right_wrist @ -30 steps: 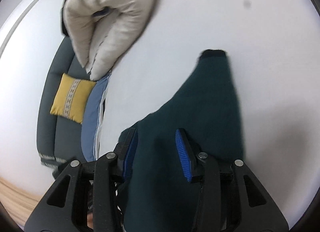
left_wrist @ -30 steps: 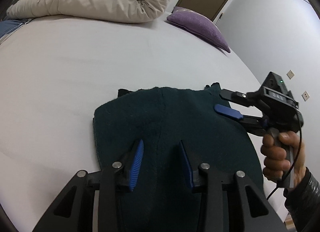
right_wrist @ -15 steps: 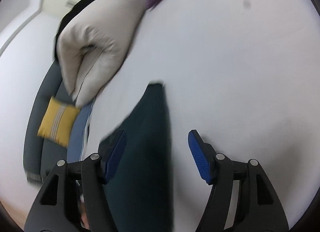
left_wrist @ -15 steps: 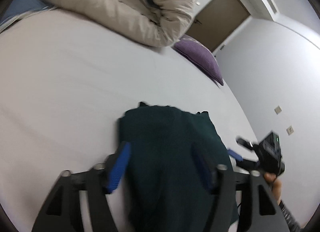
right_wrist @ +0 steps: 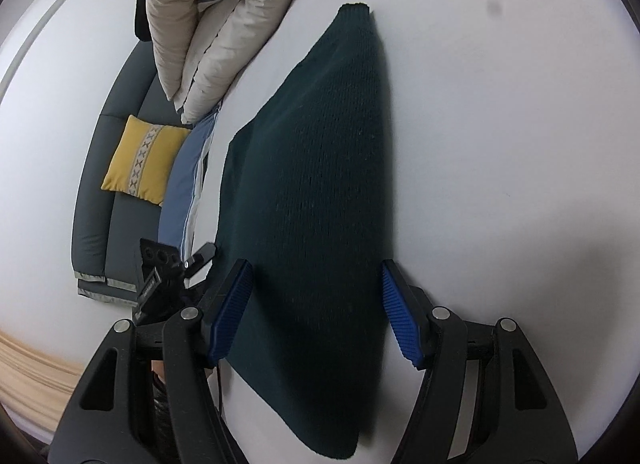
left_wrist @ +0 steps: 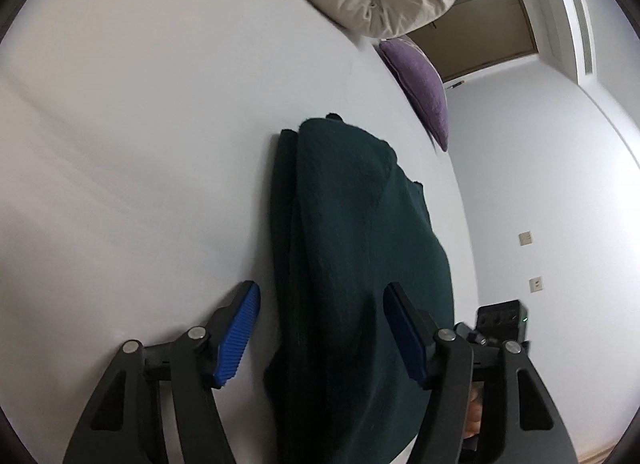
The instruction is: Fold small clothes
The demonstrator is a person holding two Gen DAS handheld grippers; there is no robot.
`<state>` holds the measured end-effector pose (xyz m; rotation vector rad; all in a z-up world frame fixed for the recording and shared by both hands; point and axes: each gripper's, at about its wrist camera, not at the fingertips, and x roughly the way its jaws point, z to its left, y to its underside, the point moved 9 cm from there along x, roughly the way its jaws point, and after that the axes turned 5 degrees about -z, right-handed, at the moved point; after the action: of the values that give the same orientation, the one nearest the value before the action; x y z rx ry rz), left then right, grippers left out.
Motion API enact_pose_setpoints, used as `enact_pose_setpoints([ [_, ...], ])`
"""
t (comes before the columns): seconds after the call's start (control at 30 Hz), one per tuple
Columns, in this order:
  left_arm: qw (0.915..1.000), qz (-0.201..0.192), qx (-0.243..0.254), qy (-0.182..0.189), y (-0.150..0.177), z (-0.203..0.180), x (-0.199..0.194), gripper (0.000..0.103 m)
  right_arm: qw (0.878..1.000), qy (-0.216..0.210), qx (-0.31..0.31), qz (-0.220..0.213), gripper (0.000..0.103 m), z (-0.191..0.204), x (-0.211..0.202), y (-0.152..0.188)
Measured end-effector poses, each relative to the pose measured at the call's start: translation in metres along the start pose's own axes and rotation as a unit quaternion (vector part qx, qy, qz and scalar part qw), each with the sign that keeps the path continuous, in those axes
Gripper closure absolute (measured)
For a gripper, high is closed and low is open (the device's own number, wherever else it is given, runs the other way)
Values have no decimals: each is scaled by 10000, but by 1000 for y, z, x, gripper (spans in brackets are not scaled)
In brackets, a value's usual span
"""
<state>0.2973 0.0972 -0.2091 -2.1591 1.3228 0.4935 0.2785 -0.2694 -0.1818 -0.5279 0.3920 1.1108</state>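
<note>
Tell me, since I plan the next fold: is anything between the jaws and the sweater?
Nothing visible. The sweater lies on the bed directly ahead of both open grippers, left and right.

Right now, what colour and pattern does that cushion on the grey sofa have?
Mustard yellow cushion with a pale central band of small crosses; clearest in the right wrist view.

Dark green knit garment, white sheet, beige duvet, purple pillow

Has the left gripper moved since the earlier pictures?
Yes. The left gripper has rolled and pulled back along the sweater; the purple pillow now stands steeper. Its jaws have just opened.
</note>
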Motion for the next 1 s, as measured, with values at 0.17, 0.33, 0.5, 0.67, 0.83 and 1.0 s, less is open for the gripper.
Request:
enact_pose_setpoints([
  [0.17,9997,190,-158,15,-6,2,12,48,9999,-60,19,95,39,0,9,0],
  [0.33,9991,307,89,-285,-5,-5,28,67,9992,291,-229,138,45,4,21,3],
  [0.5,9981,250,247,-505,1,-10,24,76,9937,871,-695,-73,58,10,14,10],
  [0.67,9921,145,962,-796,22,-49,-5,78,9792,1374,-1449,-368,62,50,-11,28],
  [0.83,9864,100,1438,-789,79,-82,-41,78,9720,1367,-1835,-538,62,87,-53,77],
  [1.0,9802,139,1788,-836,139,-102,-62,78,9745,1257,-1716,-713,62,90,-97,141],
])
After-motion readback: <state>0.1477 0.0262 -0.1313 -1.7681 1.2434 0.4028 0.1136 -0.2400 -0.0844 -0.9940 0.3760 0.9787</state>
